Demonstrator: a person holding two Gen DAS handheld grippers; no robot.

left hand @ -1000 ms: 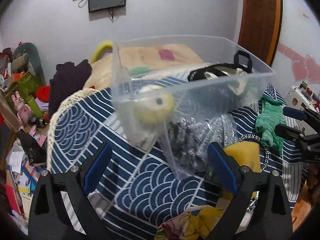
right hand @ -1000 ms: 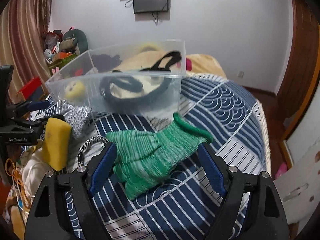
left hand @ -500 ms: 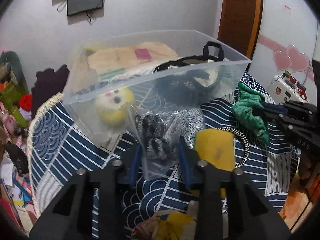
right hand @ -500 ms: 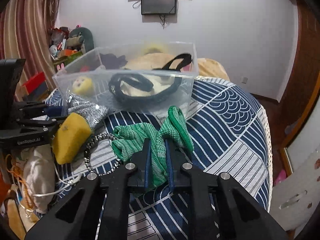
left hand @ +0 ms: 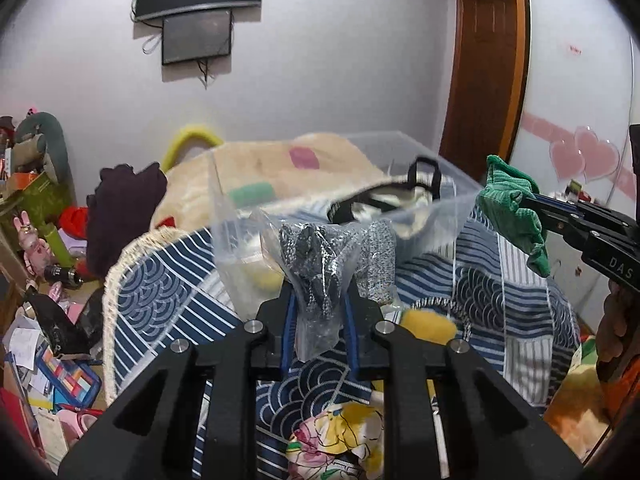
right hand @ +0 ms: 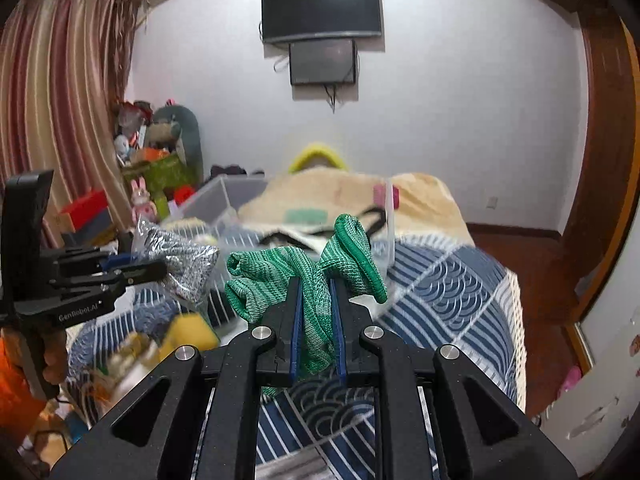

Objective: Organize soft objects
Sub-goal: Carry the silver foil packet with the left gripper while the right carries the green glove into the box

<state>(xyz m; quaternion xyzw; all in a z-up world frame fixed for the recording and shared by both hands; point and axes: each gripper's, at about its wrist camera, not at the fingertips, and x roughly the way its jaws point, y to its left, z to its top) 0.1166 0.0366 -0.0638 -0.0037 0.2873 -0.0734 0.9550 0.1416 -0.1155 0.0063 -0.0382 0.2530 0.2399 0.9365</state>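
Claws: two. The left claw (left hand: 318,310) is clamped on one clear plastic bag of grey speckled gloves (left hand: 320,264); the right claw (right hand: 314,320) is clamped on one green knit glove (right hand: 312,280).
Bag of gloves: held up off the bed, in front of the near corner of the bin; its top fans out above the fingers (left hand: 289,320).
Green glove: held up off the bed, cuff and finger end flopping to either side of the claw; from the left wrist view it hangs at the right, above the bed's right edge.
Bin: one clear plastic bin (left hand: 424,200) on the blue wave-pattern bedspread (left hand: 168,292), toward the far side of the bed, with one black-strapped bag (left hand: 384,200) inside.
Left on the bed: one yellow sponge (left hand: 428,322) and one speckled cord loop (left hand: 444,304), near the front edge just beside the left claw.
Change from half a second ago: both claws were already closed on the same items low at the bedspread; now both items are lifted clear of it, and the sponge and cord loop stay where they lay.
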